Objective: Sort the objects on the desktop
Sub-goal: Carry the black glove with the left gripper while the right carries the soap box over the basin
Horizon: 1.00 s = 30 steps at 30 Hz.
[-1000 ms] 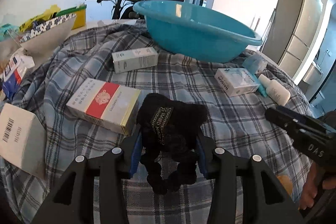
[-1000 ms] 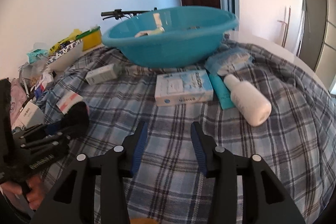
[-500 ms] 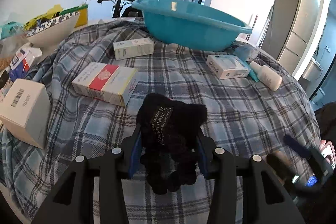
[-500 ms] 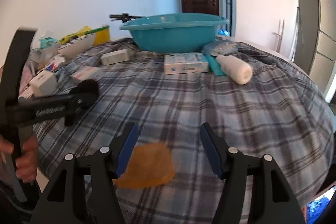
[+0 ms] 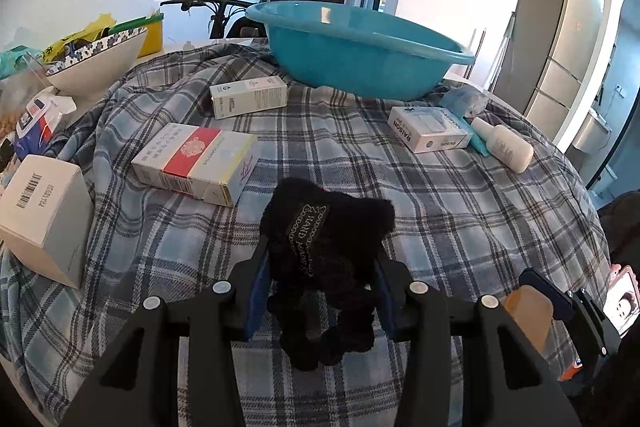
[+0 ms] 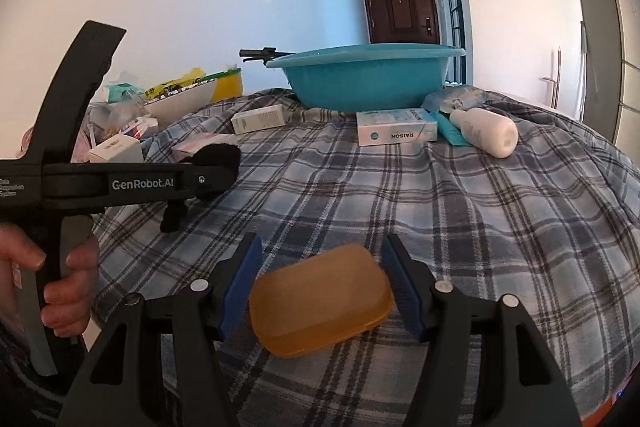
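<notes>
My left gripper (image 5: 320, 291) is shut on a black fuzzy hair tie (image 5: 324, 251) with a "hand made" label, held above the plaid cloth. It shows from the side in the right wrist view (image 6: 212, 171). My right gripper (image 6: 322, 287) is open, its blue pads on either side of an amber soap bar (image 6: 320, 307) lying on the cloth near the front edge; whether the pads touch it I cannot tell. The soap also shows at lower right in the left wrist view (image 5: 528, 315). A teal basin (image 5: 360, 51) stands at the back.
On the plaid cloth (image 5: 360, 179) lie a red-and-white box (image 5: 196, 159), a small white box (image 5: 248, 97), a Raison box (image 5: 430, 129), a white bottle (image 5: 504, 145) and a blue packet (image 5: 464, 99). A white carton (image 5: 44, 215) and a patterned bowl (image 5: 96, 63) stand at left.
My right gripper has drawn back and down to the front edge and opened wider around the soap bar. My left gripper has pulled back slightly, still holding the hair tie.
</notes>
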Each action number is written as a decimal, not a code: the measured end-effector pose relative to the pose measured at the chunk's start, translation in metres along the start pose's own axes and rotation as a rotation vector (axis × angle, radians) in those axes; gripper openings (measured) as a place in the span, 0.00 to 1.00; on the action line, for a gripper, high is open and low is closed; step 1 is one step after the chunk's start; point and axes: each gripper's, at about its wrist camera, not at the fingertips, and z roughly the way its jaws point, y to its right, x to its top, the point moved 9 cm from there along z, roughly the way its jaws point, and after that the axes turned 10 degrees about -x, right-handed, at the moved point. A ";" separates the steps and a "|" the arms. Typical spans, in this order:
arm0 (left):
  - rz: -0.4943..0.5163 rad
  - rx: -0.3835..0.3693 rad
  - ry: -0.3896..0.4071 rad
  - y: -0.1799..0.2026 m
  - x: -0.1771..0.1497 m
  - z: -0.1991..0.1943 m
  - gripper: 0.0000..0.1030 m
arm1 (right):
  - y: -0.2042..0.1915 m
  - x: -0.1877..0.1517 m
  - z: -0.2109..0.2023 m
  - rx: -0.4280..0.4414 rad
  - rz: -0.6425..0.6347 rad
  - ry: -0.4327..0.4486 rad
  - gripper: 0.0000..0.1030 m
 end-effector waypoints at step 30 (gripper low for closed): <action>0.077 0.016 0.100 0.013 0.021 -0.015 0.46 | -0.002 0.060 -0.006 -0.046 -0.090 0.099 0.61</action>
